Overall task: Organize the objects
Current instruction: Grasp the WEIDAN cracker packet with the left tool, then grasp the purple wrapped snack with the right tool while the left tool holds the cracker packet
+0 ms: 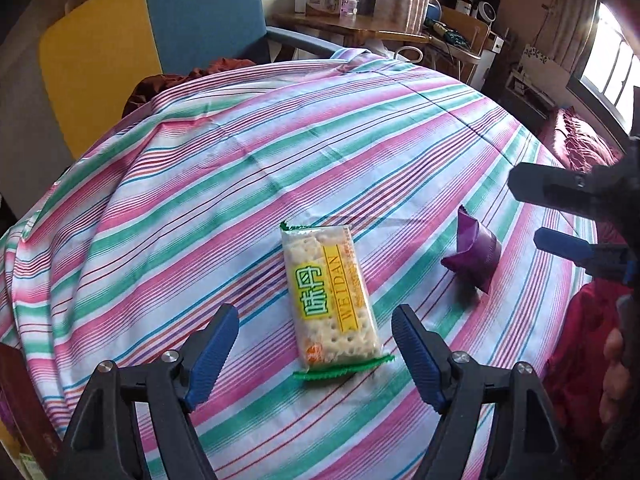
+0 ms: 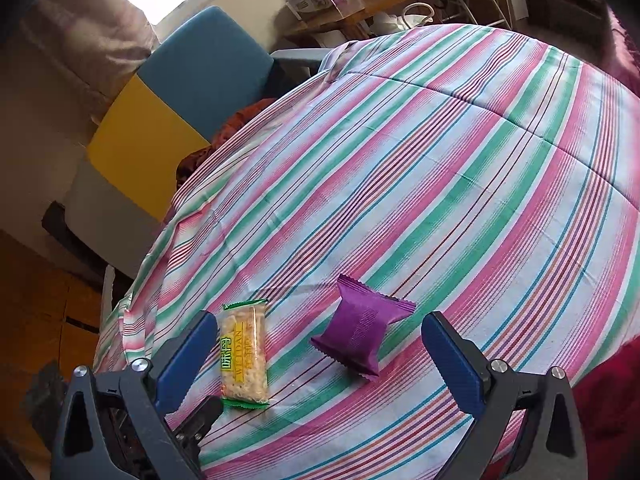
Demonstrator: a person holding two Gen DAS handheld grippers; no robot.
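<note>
Striped cloth point(image 1: 200, 184) carries my two targets: the cracker packet point(image 1: 332, 300) lies flat between my left gripper's point(image 1: 316, 320) wide-open jaws, untouched, and the purple packet point(image 2: 360, 332) sits just beside it, between my right gripper's point(image 2: 320, 328) open, empty jaws.

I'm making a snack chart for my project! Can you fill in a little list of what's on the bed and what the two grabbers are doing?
surface: striped sheet
snack one: Weidan cracker packet, lying flat
snack two: purple snack packet, apart from the crackers
left gripper: open, empty, either side of the cracker packet's near end, not touching
right gripper: open, empty, above the purple packet
</note>
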